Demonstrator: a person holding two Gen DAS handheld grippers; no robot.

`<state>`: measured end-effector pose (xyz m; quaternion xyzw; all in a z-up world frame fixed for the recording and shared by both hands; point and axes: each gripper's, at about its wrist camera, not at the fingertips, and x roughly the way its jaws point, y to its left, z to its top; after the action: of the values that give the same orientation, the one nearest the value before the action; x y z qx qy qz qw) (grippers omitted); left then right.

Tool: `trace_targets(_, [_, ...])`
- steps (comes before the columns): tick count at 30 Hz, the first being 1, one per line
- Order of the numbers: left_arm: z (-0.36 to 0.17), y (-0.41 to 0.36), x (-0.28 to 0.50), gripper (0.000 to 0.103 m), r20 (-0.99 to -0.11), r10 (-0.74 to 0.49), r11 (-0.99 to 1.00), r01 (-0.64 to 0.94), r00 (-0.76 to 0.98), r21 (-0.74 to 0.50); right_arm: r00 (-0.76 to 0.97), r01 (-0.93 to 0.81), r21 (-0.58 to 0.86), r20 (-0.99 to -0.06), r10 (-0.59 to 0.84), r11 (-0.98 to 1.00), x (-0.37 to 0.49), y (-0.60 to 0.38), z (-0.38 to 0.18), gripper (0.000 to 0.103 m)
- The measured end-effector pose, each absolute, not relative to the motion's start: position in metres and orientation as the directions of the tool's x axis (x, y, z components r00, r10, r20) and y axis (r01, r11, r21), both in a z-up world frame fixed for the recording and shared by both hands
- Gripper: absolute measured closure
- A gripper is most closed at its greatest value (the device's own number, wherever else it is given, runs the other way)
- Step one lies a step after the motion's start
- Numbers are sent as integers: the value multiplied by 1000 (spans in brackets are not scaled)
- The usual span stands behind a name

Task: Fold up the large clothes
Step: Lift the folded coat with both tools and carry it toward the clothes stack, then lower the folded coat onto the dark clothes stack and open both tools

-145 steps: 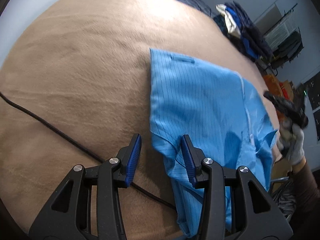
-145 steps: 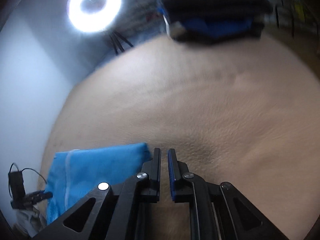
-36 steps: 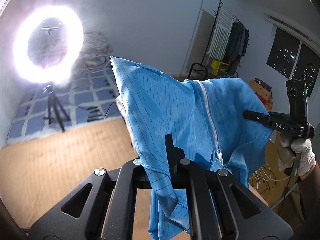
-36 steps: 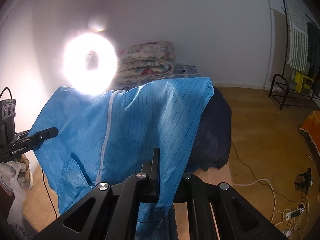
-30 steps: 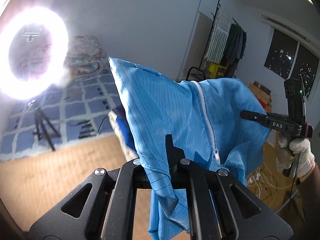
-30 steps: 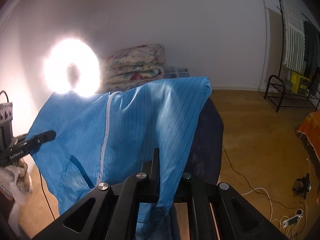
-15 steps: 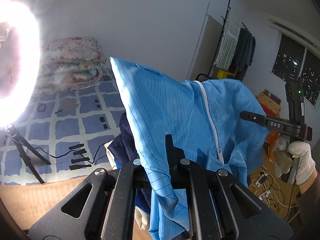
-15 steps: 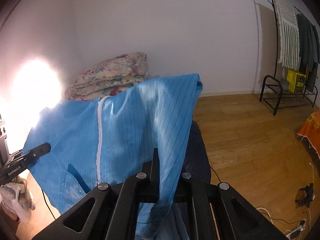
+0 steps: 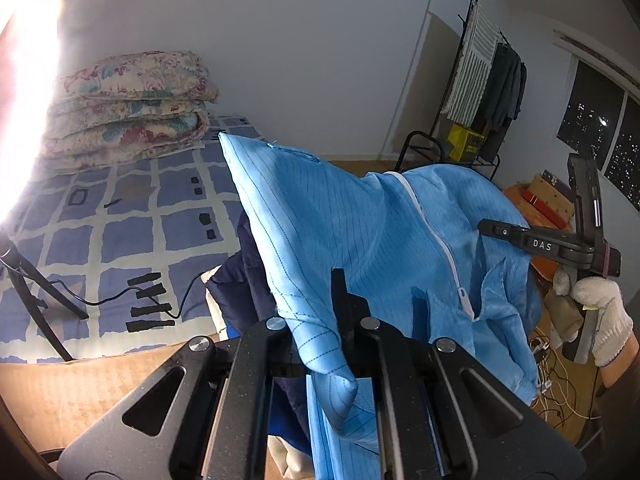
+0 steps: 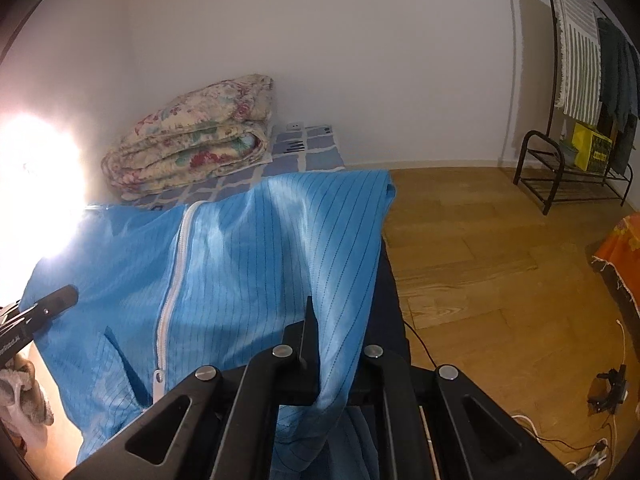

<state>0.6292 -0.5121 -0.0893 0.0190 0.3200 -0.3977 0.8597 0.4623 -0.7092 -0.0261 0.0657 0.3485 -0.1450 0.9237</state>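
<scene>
Both black two-finger grippers, left [image 9: 340, 308] and right [image 10: 310, 332], clamp opposite edges of a light-blue pinstriped zip-front garment [image 9: 360, 224], held aloft and spread. The carrying step appears underway, destination unseen; next, lay it flat, zipper [image 10: 172, 292] straight.

Home bedroom, folded floral quilt [image 9: 132, 108] on patterned mattress [image 9: 120, 232], clothes rack [image 10: 576, 80], wooden floor [image 10: 480, 248]
</scene>
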Motion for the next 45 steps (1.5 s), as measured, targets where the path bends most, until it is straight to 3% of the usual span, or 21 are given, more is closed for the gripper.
trace_targets(6, [-93,-521,624,97,-571,-660,692,691,488,-209,688,356,-21,-671,-277,934,470,-715,-31,99])
trace_targets(12, [-93,-523,624,95,-580,-640,709,678,505,-192,666,389,-75,-666,-336,918,469,-717,-34,86])
trace_targets(16, [-93,-522,625,76,-589,-614,728,665,526,-164,651,415,-84,-668,-361,906,465,-722,-34,78])
trace_targets(18, [-92,-514,626,59,-574,-609,744,645,547,-175,625,432,-119,-675,-392,894,466,-724,-36,75])
trace_targets(19, [-91,-511,627,44,-568,-606,751,637,557,-177,618,438,-126,-677,-400,890,466,-724,-36,73])
trace_targets(20, [-90,-506,627,36,-561,-600,760,626,570,-177,609,450,-132,-678,-411,883,466,-726,-36,66])
trace_targets(23, [-85,-497,627,36,-557,-596,767,615,578,-181,590,476,-145,-679,-437,868,460,-728,-36,51])
trace_targets(26, [-77,-488,621,35,-546,-593,768,620,591,-163,600,484,-138,-667,-442,864,453,-726,-30,44])
trace_targets(45, [-15,-416,509,35,-458,-628,744,658,629,-116,690,467,-114,-573,-442,877,374,-635,31,40])
